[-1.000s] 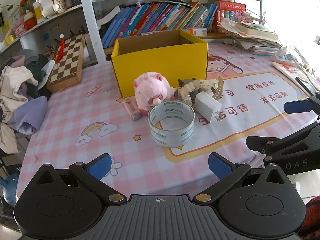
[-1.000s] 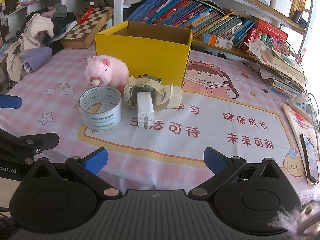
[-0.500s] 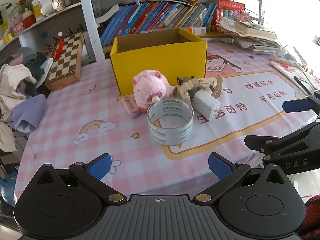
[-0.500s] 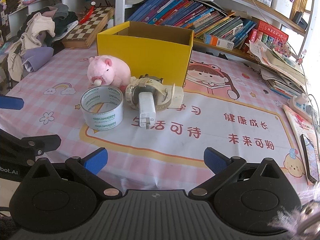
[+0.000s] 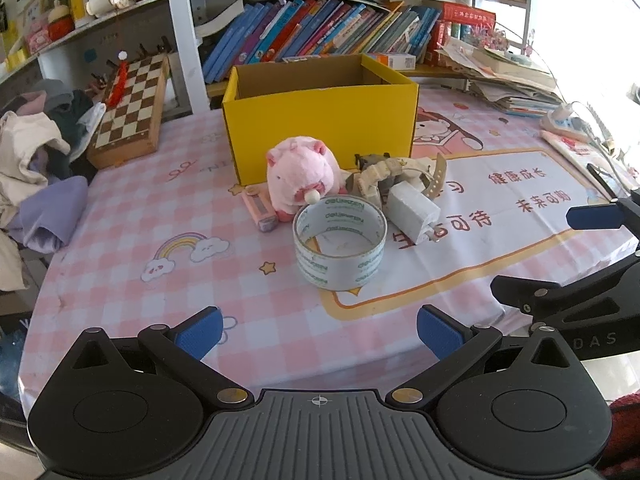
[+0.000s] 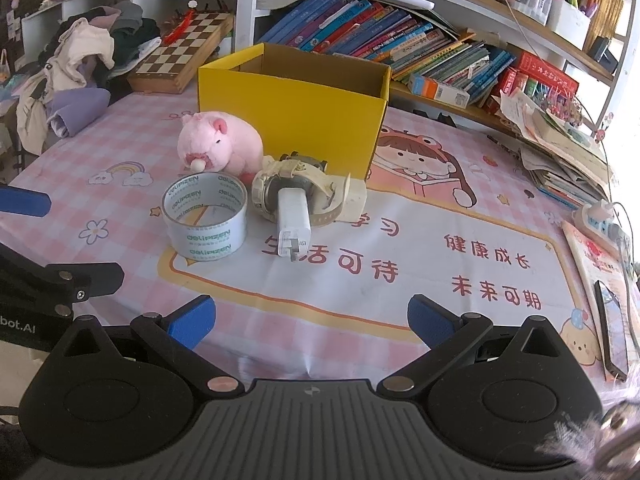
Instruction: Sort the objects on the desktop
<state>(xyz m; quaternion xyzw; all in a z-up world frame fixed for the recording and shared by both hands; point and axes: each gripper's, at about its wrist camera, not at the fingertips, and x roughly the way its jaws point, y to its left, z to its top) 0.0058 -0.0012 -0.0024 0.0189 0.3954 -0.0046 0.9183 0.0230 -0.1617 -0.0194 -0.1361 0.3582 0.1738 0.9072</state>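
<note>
You're holding left hand-held gripper and right hand-held gripper wide apart, empty | tape roll, plush pig, charger, watch sitting outside yellow box | box's visible interior showing nothing.

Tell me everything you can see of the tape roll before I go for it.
The tape roll is a wide ring of clear packing tape with green lettering printed around it. It lies flat on the tablecloth, hollow core facing up and empty. The pink plush sits right behind it, snout at its rim; the white charger lies close beside it. Neither gripper touches it.
</note>
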